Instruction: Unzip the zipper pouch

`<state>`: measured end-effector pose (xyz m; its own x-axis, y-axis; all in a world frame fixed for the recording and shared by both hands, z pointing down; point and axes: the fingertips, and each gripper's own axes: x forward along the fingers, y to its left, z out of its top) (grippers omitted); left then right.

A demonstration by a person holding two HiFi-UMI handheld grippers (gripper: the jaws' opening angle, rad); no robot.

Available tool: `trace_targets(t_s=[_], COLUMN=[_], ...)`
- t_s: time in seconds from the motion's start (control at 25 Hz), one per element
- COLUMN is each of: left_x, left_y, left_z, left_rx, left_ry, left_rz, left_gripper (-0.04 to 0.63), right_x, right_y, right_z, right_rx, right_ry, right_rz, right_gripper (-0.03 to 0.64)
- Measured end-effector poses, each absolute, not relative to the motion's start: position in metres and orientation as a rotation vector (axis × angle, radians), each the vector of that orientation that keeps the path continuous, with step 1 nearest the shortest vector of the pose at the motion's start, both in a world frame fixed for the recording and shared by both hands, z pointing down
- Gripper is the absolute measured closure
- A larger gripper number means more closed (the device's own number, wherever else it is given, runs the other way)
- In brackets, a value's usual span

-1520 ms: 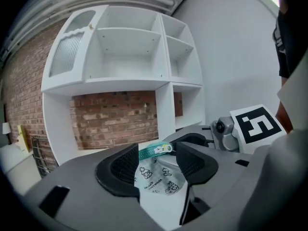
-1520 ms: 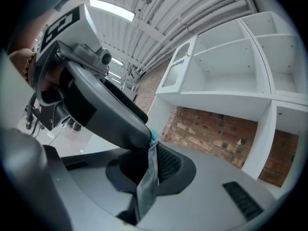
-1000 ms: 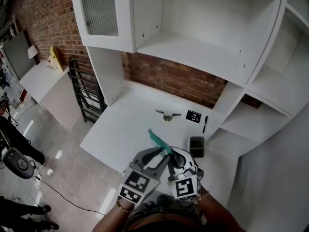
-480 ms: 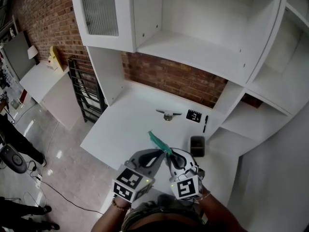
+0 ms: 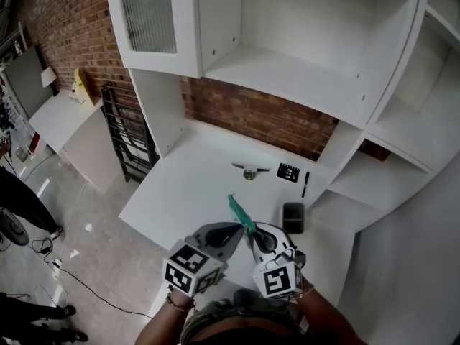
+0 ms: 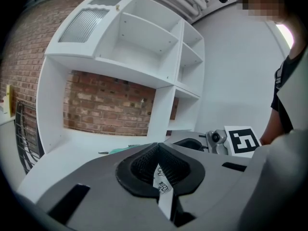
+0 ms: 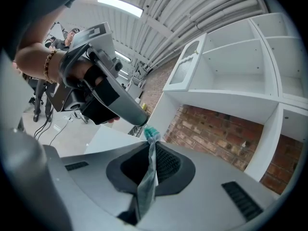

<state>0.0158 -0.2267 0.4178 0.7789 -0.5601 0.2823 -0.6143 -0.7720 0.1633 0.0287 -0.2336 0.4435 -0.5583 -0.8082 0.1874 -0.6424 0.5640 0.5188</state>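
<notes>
A teal zipper pouch [image 5: 237, 210] is held in the air above the front of the white desk [image 5: 180, 185], standing up between both grippers. My right gripper [image 5: 254, 236] is shut on its fabric; in the right gripper view the pouch [image 7: 148, 174] runs up through the closed jaws of that gripper [image 7: 153, 147]. My left gripper [image 5: 241, 230] meets the pouch's top end from the left, as the right gripper view also shows [image 7: 143, 122]. It [image 6: 157, 147] is shut on a white printed strip [image 6: 161, 186] of the pouch. Whether that strip is the zipper pull I cannot tell.
On the desk behind the pouch lie a small black box [image 5: 293, 216], a metal piece [image 5: 249, 169], a black marker tag [image 5: 287, 172] and a pen [image 5: 305, 184]. White shelves [image 5: 302, 70] rise above a brick wall. A black rack [image 5: 128, 146] stands at the left.
The left gripper's jaws have closed on the pouch's end, and that gripper has rolled and shifted slightly left. The pouch's tip has swung a little to the right. The right gripper has stayed put.
</notes>
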Motion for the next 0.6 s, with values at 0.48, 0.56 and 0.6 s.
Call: trace_targets(t_s=[0.48, 0.56, 0.6], left_x=[0.007, -0.002, -0.005], left_y=[-0.235, -0.242, -0.244], left_z=[0.428, 0.431, 0.432], left_rx=[2.676, 2.668, 2.662], left_ry=[-0.993, -1.048, -1.053], left_rz=[0.343, 0.371, 0.371], left_gripper=[0.591, 0.592, 0.593], right_x=[0.026, 0.021, 0.019], right_y=[-0.226, -0.22, -0.218], right_z=[0.446, 0.445, 0.445], right_rx=[1.128, 1.103, 1.092], right_ry=[-2.364, -2.378, -2.38], right_rz=[-0.59, -0.618, -0.628], right_gripper=[0.609, 0.611, 0.611])
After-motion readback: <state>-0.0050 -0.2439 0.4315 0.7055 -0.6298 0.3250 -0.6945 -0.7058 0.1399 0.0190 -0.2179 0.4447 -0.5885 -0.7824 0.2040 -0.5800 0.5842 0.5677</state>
